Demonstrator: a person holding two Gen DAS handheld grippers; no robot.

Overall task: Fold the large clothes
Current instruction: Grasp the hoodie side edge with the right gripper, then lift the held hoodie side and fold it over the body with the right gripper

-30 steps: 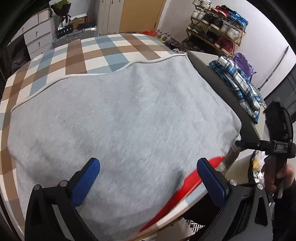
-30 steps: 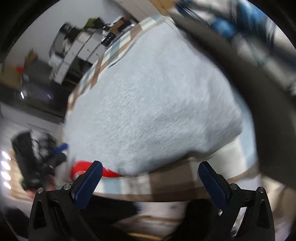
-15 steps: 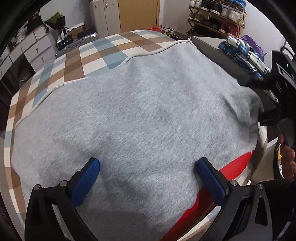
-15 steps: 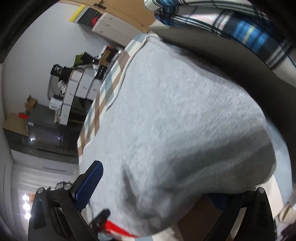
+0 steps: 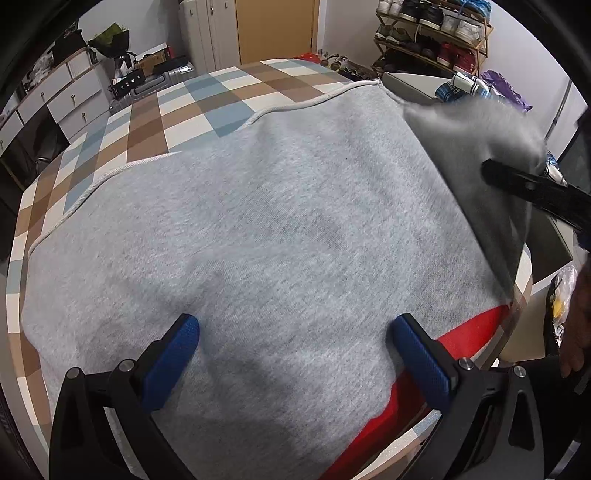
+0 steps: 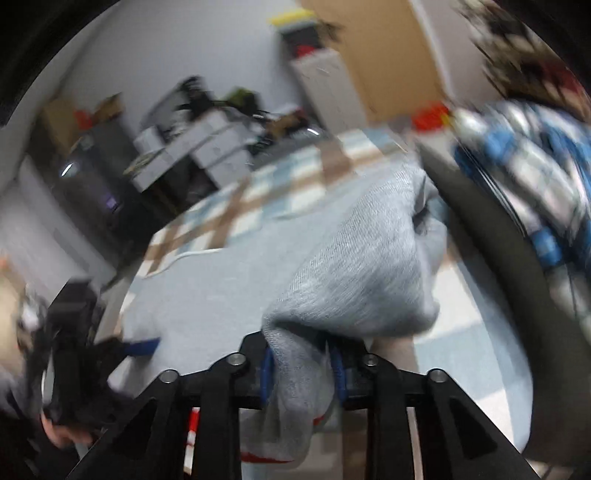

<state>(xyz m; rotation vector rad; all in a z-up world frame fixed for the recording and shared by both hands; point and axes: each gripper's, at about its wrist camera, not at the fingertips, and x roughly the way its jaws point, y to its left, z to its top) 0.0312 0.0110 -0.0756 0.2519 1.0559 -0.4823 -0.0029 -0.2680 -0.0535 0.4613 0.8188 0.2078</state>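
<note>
A large grey sweatshirt (image 5: 277, 240) with a red part (image 5: 469, 339) at its near right lies spread over a checked table (image 5: 207, 99). My left gripper (image 5: 293, 354) is open just above the garment's near edge, holding nothing. My right gripper (image 6: 301, 373) is shut on a bunched fold of the grey sweatshirt (image 6: 362, 273) and holds it lifted off the table. In the left wrist view the lifted right edge (image 5: 476, 147) stands up beside the right gripper's black body (image 5: 532, 192).
A dark ledge (image 5: 413, 83) with folded plaid clothes (image 5: 461, 86) adjoins the table's right side. A shoe rack (image 5: 432, 33) stands behind it. Drawers (image 5: 70, 99) and clutter line the far left. The table's near right edge (image 5: 517, 310) drops off.
My right gripper has closed on the sweatshirt's right edge and raised it. My left gripper has moved slightly forward over the garment, still open.
</note>
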